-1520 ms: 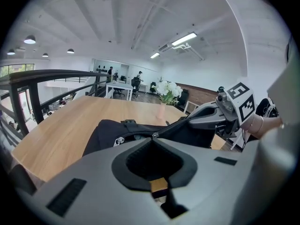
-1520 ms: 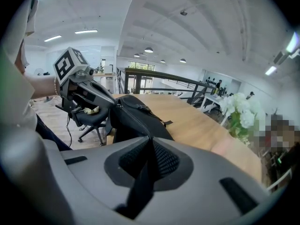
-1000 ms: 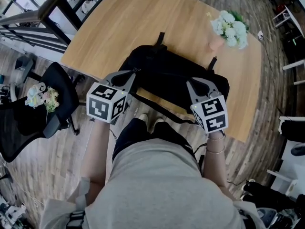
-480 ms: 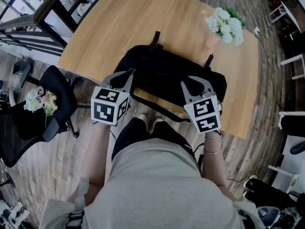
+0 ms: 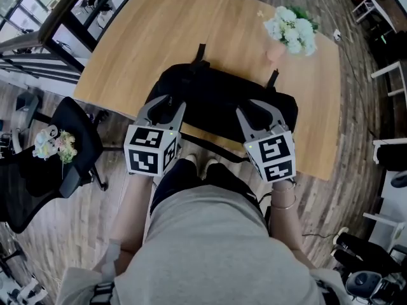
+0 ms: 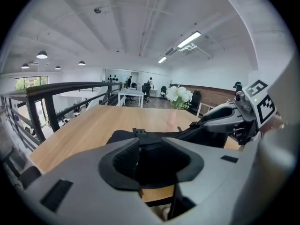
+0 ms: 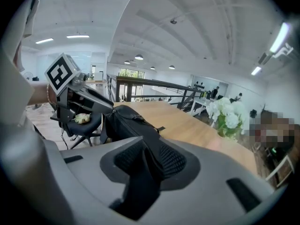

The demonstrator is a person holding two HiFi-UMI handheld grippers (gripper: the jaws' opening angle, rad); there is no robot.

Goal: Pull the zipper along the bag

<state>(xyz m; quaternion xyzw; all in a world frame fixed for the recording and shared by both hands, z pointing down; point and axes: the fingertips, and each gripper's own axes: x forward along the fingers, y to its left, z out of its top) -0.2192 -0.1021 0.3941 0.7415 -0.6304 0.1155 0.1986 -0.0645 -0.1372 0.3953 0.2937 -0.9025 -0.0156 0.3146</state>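
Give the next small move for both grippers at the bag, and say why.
Probably draw both grippers back off the bag. The left gripper has just been opening its jaws; they stand apart with nothing pressed between them. The right gripper has just been opening too, and a black fold of the bag hangs between its jaws, seemingly unclamped. Neither grips anything, so clearing away looks next.

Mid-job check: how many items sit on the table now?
2. The black bag lies along the near edge of the wooden table; a pot of white flowers stands near the far right corner. Nothing else shows, though the bag may hide something small.
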